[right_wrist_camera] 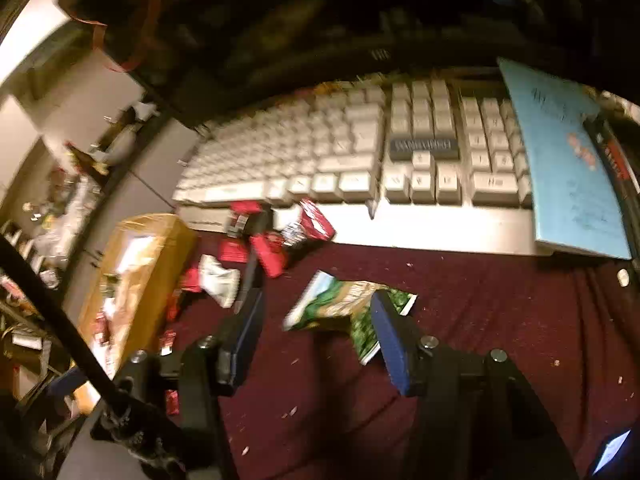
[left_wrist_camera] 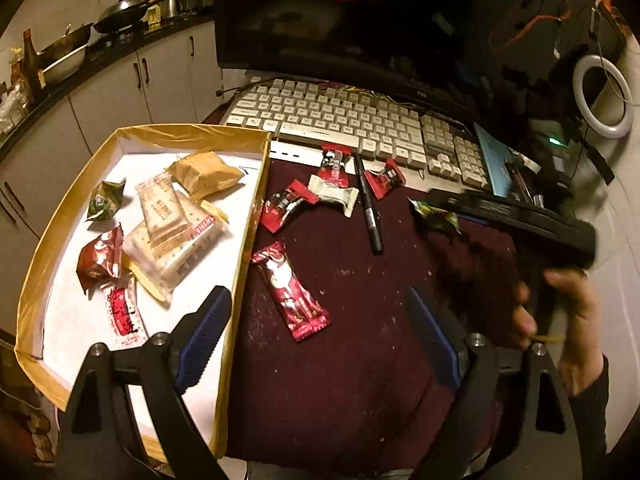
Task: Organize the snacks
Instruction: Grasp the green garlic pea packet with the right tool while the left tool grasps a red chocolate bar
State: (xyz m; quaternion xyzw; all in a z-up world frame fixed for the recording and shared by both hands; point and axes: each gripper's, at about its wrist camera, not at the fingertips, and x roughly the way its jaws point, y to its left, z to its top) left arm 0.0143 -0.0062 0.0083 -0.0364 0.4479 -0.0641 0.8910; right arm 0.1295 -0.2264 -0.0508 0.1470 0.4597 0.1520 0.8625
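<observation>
A gold-rimmed box (left_wrist_camera: 248,216) with a white floor stands at the left and holds several wrapped snacks (left_wrist_camera: 172,220). My left gripper (left_wrist_camera: 320,320) hangs open over the maroon cloth beside the box, and a long red sachet (left_wrist_camera: 290,290) lies on the cloth between its fingers, untouched. More red and white packets (left_wrist_camera: 332,184) lie near the keyboard. In the blurred right wrist view a green snack packet (right_wrist_camera: 340,304) lies on the cloth between the jaws of my right gripper (right_wrist_camera: 318,320). The right finger (right_wrist_camera: 390,340) overlaps the packet; the left finger stands apart from it.
A white keyboard (left_wrist_camera: 340,120) and a dark monitor (left_wrist_camera: 340,20) close off the far side. A black marker (left_wrist_camera: 370,208) lies among the packets. A blue booklet (right_wrist_camera: 568,168) rests on the keyboard's right end. A person's hand (left_wrist_camera: 576,320) holds the right gripper's body. Kitchen counter with pans (left_wrist_camera: 80,40) at far left.
</observation>
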